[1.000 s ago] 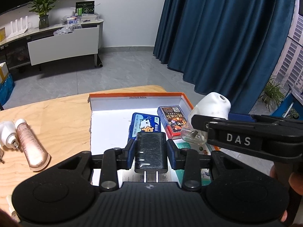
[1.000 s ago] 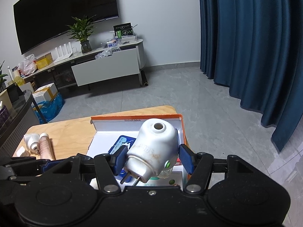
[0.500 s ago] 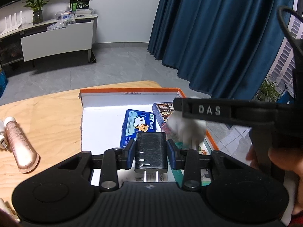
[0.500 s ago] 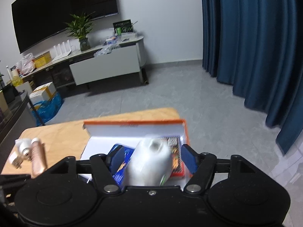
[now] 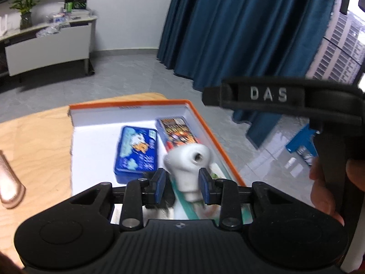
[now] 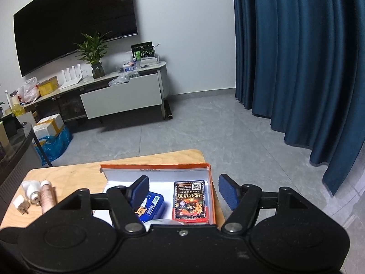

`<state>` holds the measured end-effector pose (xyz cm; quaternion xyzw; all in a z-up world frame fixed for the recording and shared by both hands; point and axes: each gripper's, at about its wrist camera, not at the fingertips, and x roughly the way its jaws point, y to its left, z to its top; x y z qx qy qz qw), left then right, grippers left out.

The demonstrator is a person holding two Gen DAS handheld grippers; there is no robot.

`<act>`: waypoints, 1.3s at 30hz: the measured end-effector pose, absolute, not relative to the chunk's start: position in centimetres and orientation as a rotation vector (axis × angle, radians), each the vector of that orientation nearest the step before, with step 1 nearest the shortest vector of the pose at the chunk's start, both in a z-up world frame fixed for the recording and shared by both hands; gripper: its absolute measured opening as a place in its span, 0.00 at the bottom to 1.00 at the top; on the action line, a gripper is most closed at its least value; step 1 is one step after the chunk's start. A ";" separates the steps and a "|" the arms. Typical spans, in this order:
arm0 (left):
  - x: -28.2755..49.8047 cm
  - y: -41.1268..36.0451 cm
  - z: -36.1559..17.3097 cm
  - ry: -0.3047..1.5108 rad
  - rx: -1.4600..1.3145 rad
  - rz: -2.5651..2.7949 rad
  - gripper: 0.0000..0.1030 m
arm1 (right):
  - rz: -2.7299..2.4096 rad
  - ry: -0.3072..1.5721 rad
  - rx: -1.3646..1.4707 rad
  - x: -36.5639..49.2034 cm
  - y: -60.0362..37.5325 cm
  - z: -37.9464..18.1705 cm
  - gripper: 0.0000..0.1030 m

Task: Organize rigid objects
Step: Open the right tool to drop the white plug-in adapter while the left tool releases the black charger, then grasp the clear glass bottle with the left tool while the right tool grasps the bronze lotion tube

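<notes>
Orange-edged box [image 6: 211, 189] at table corner; right tongs [image 6: 183, 190] wide, empty; left tongs [image 5: 182, 183] apart, white plug [image 5: 187, 164] between, blurry, probably loose.

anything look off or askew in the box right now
The white plug-in device lies tilted across a teal pack at the near right of the orange box, not flat like the blue tin and card pack.

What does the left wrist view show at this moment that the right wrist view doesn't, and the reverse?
Only the left wrist view: the white plug-in device lying in the box between the left gripper fingers, apparently not pinched, and the right gripper's body raised alongside.

Only the right wrist view: the right gripper open and empty, the small white plug and white bottle on the table.

Both: the orange-edged box, blue tin, red card pack, rose-gold tube.
</notes>
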<state>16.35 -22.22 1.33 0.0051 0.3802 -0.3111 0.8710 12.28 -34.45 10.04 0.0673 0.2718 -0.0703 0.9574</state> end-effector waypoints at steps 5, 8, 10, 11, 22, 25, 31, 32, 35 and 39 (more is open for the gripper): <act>14.7 -21.3 1.4 0.794 0.006 -0.662 0.34 | -0.120 0.557 0.128 11.1 -33.3 10.5 0.80; 14.4 -19.7 1.3 0.797 -0.012 -0.617 0.46 | -0.113 0.561 0.096 10.5 -32.2 10.3 0.82; 14.4 -18.3 1.3 0.799 -0.025 -0.561 0.58 | -0.115 0.564 0.084 10.3 -31.6 10.2 0.82; 14.4 -17.6 1.3 0.800 -0.035 -0.535 0.59 | -0.112 0.567 0.087 10.2 -31.4 10.1 0.83; 13.4 -9.5 1.4 0.775 -0.070 -0.329 0.69 | 0.003 0.635 0.062 10.3 -26.0 8.4 0.84; 12.1 -6.9 1.3 0.734 -0.058 -0.316 0.74 | 0.046 0.642 0.041 10.0 -24.2 8.1 0.84; 10.1 -2.3 -0.8 0.776 -0.068 -0.201 0.75 | 0.102 0.663 0.014 9.5 -21.7 7.1 0.84; 9.9 -1.7 -1.1 0.790 -0.086 -0.190 0.75 | 0.108 0.667 0.013 9.6 -21.4 6.9 0.84; 10.1 -1.5 -1.9 0.809 -0.115 -0.165 0.76 | 0.126 0.676 0.011 9.6 -20.7 6.7 0.84; 10.9 -1.8 -2.5 0.809 -0.117 -0.156 0.81 | 0.139 0.676 -0.003 9.4 -20.1 6.6 0.84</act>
